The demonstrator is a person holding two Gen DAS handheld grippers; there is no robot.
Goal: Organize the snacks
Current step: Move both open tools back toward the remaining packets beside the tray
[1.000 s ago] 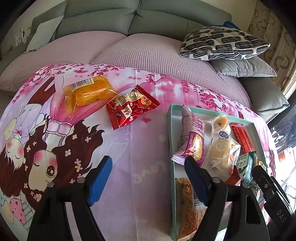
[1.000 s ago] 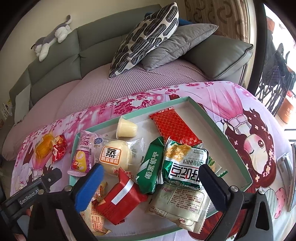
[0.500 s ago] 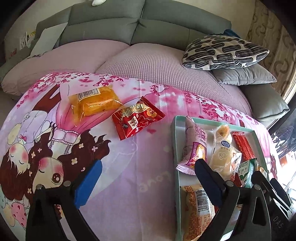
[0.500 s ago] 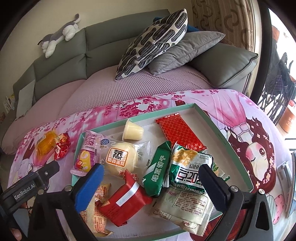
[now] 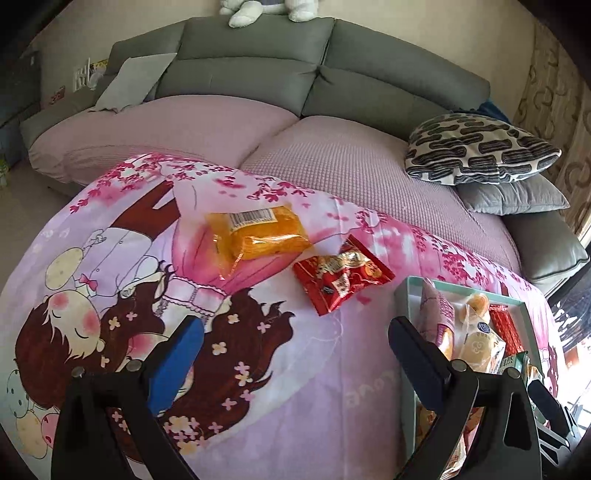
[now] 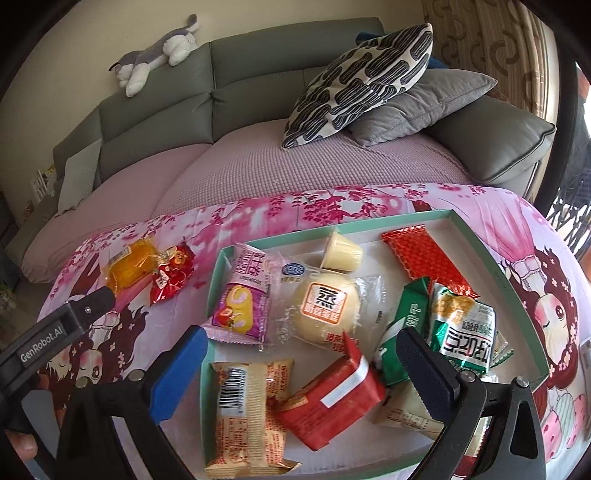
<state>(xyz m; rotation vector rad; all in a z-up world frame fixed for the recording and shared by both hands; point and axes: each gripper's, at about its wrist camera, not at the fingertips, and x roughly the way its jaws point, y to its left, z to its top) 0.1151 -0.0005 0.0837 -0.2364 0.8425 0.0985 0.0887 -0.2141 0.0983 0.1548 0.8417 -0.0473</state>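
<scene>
Two packets, orange (image 5: 258, 236) and red (image 5: 341, 278), seen ahead of the empty, wide-parted left tongs (image 5: 295, 365), right tongs (image 6: 301, 373) held apart over the tray (image 6: 517, 280).

Both views are taken from the grippers themselves, each looking forward and steeply down along its two fingers, which fill the lower frame. The left wrist view is held low over the left part of the printed cloth (image 5: 295, 387), facing the grey sofa (image 5: 258, 70); only the left edge of the green tray (image 5: 400, 295) is caught at its right border. The right wrist view is set close above the tray (image 6: 218, 269), toward its near edge, facing the same sofa (image 6: 258, 77). Shared by both are the orange packet (image 5: 255, 232) (image 6: 127, 269), the red packet (image 5: 341, 277) (image 6: 171, 273), the patterned cushion (image 5: 476, 147) (image 6: 362, 77) and the plush toy (image 5: 269, 9) (image 6: 155, 55). The left gripper's body is seen at the left border of the right view.
</scene>
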